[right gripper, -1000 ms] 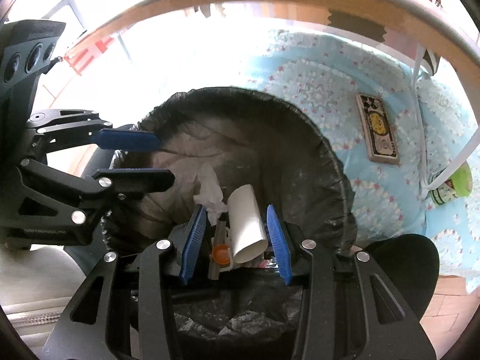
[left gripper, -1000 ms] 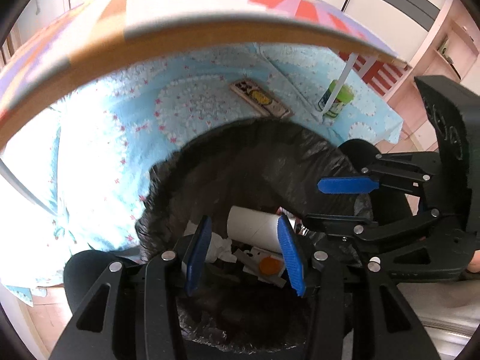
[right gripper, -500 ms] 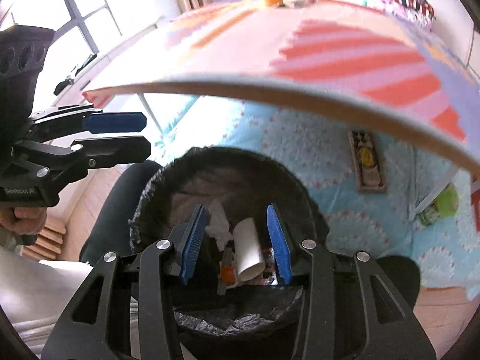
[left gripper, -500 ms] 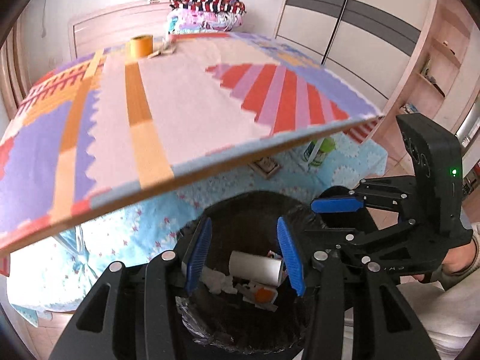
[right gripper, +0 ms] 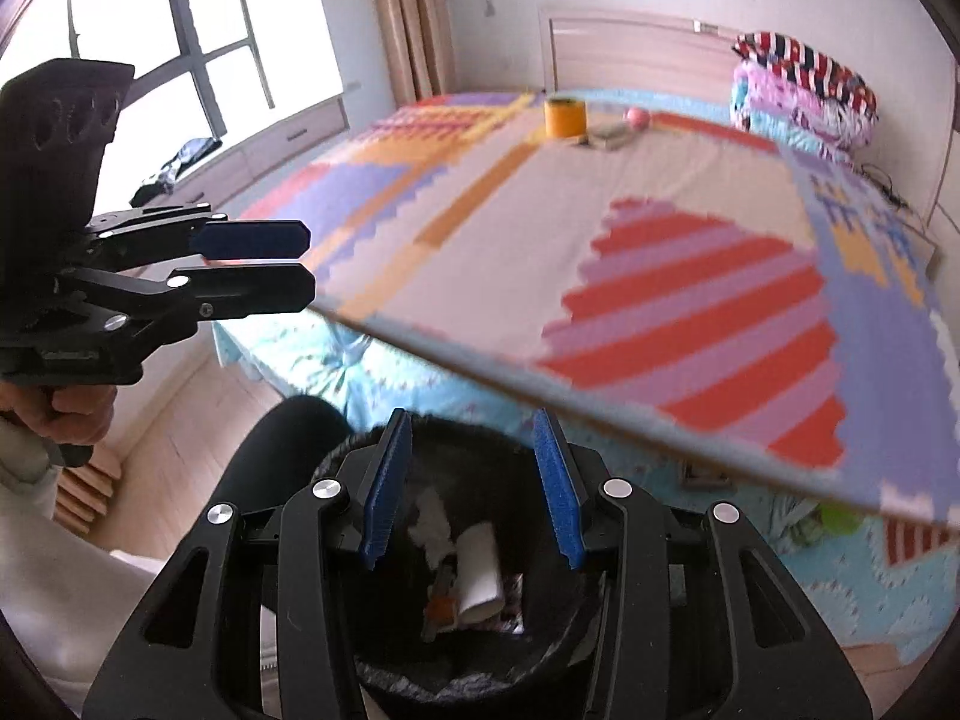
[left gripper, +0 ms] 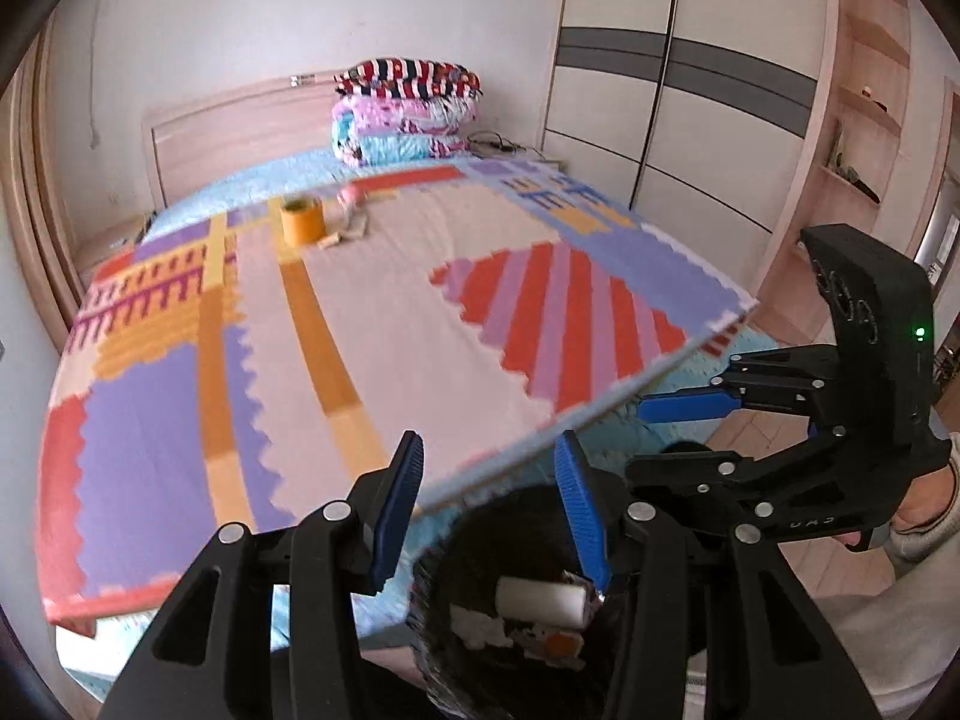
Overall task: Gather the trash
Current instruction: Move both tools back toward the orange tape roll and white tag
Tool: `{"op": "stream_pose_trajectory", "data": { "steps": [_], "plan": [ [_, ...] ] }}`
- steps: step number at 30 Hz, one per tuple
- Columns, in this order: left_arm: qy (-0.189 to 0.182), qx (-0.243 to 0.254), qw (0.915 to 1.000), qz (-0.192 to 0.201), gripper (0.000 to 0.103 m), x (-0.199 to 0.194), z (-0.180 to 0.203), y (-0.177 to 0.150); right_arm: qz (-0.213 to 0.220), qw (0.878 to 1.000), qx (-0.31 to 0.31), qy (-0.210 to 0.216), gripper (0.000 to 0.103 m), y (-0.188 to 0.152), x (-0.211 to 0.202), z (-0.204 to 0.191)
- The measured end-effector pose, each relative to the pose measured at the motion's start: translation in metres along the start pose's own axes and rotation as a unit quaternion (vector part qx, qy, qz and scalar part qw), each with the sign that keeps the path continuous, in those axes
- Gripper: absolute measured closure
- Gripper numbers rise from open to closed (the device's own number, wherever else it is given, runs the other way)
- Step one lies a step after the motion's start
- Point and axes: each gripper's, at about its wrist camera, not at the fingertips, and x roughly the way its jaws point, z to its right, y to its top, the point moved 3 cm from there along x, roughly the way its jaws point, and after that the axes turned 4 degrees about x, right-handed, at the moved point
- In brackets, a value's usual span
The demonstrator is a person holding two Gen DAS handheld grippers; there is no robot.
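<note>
A bin lined with a black bag (left gripper: 480, 546) (right gripper: 360, 456) stands below both grippers at the table's near edge. Inside lie a white cardboard tube (left gripper: 540, 597) (right gripper: 478, 564), crumpled white tissue (right gripper: 432, 519) and a small piece with an orange cap (left gripper: 561, 643) (right gripper: 443, 605). My left gripper (left gripper: 489, 501) is open and empty above the bin; it also shows in the right wrist view (right gripper: 258, 261). My right gripper (right gripper: 474, 480) is open and empty above the bin; it also shows in the left wrist view (left gripper: 678, 420). A roll of yellow tape (left gripper: 302, 219) (right gripper: 564, 116) stands far across the table with small scraps (left gripper: 351, 228) beside it.
A table with a colourful foam mat (left gripper: 360, 330) (right gripper: 660, 240) fills the view ahead. A bed with a blue patterned cover (right gripper: 420, 384) lies under it, folded blankets (left gripper: 405, 111) at the headboard. A wardrobe (left gripper: 690, 90) stands right, a window (right gripper: 180, 60) left.
Both grippers have risen from close over the bin to above table height. The table top now shows from above and the bin has dropped to the bottom of both views.
</note>
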Motion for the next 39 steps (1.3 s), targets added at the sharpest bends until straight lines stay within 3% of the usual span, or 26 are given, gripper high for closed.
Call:
{"op": "stream_pose_trajectory", "data": {
  "steps": [16, 21, 24, 39],
  "plan": [
    [0.033, 0.001, 0.9989, 0.033, 0.059, 0.012, -0.058, 0.066, 0.025, 0.999, -0.026, -0.015, 0.061, 0.067, 0.018, 0.025],
    [0.045, 0.000, 0.9986, 0.028, 0.059, 0.030, -0.079, 0.082, 0.026, 0.999, -0.032, -0.012, 0.061, 0.084, 0.028, 0.031],
    [0.047, -0.001, 0.9984, 0.031, 0.049, 0.039, -0.090, 0.089, 0.024, 0.999, -0.037, -0.014, 0.061, 0.093, 0.037, 0.035],
    [0.062, -0.022, 0.9978, 0.013, 0.049, 0.107, -0.155, 0.124, 0.022, 0.998, -0.058, -0.017, 0.070, 0.153, 0.083, 0.066]
  ]
}}
